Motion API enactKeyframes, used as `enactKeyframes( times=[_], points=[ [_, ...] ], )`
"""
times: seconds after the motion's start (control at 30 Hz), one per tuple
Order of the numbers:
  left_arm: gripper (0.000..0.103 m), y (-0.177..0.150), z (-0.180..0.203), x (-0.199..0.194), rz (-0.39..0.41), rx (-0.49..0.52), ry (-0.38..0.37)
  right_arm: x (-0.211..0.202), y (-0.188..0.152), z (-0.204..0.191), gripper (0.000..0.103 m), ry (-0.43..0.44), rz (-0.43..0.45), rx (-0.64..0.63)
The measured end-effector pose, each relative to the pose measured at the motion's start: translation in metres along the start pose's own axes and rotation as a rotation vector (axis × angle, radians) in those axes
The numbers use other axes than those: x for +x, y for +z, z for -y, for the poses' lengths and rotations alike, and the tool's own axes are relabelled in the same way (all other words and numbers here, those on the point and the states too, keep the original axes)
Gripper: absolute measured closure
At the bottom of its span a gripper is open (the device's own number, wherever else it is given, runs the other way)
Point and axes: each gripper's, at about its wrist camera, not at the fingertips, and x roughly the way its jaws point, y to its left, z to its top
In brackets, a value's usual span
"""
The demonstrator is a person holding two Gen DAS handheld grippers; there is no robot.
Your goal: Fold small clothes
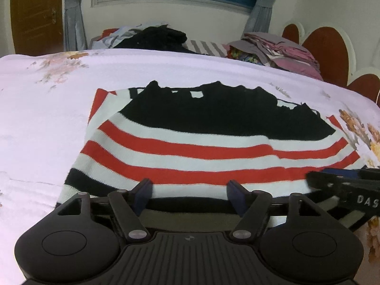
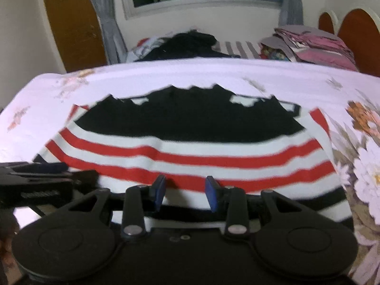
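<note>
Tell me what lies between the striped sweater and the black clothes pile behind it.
Only bare floral bedsheet separates the striped sweater from the black clothes pile; both wrist views show it.

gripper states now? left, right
Left gripper: open, holding nothing, over the striped sweater hem.
Right gripper: open, holding nothing, over the same hem.

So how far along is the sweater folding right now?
Early on. The striped sweater lies spread flat on the floral bedsheet, so the laying out looks done. In hand: the left gripper and right gripper are both open at its near hem, holding nothing yet. Left: grasping the hem and making every fold. Other clothes are heaped behind.
</note>
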Motion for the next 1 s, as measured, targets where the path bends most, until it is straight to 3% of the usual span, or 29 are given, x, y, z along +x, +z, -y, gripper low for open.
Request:
enactKeyframes(
  times=[0.37,0.57,0.77,1.0],
  points=[
    [0.032,-0.010,-0.019,-0.014,0.003,0.009,0.022,-0.032,-0.024,0.074,0.066,-0.192,0.006,0.065],
    [0.032,-0.023,-0.030,-0.022,-0.006,0.007,0.031,-0.037,-0.039,0.075,0.076,-0.264,-0.007,0.030],
    [0.030,-0.025,-0.029,-0.017,-0.006,0.030,0.036,-0.029,-0.044,0.083,0.076,-0.264,-0.050,0.098],
    [0.022,-0.025,-0.017,-0.016,-0.012,0.052,0.071,-0.026,-0.035,0.085,0.074,-0.232,-0.127,0.054]
  ],
)
